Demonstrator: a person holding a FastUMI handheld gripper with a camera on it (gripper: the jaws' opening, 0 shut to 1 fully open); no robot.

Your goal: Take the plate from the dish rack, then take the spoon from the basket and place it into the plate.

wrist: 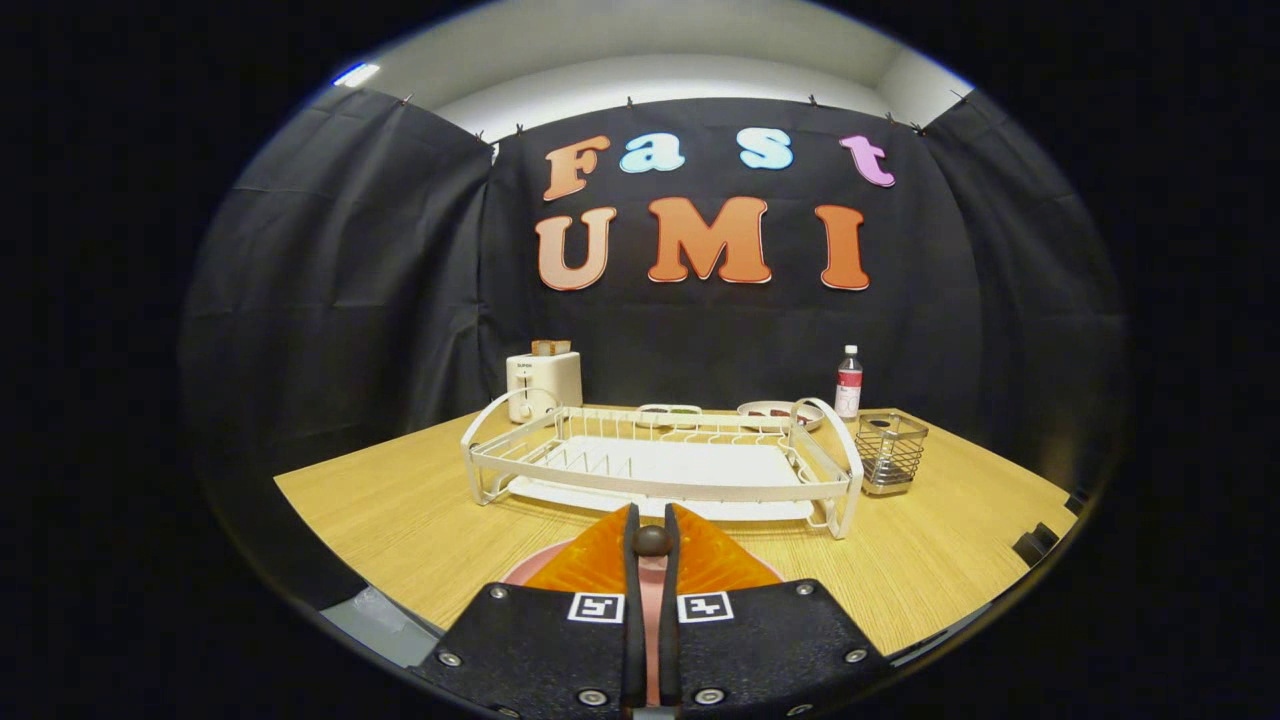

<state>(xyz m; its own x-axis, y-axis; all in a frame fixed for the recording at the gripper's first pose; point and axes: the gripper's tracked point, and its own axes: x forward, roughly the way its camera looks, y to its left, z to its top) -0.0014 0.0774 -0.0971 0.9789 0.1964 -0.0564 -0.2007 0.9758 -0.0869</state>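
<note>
My gripper (pixel 651 522) hangs low over the near part of the wooden table, its fingers drawn close together on a small dark rounded piece, the end of the spoon (pixel 651 541). The rest of the spoon is hidden by the fingers. Right below them lies the pink plate (pixel 522 572), of which I see a rim at the left and a strip through the narrow gap between the fingers. Just beyond the fingers stands the white dish rack (pixel 660 468) with nothing in it. The wire basket (pixel 891 452) sits to the right of the rack.
A white toaster (pixel 543 383) stands behind the rack's left end and a bottle (pixel 848 382) behind its right end. Two small dishes (pixel 770 411) lie behind the rack. The table (pixel 400 520) drops off close to the fingers.
</note>
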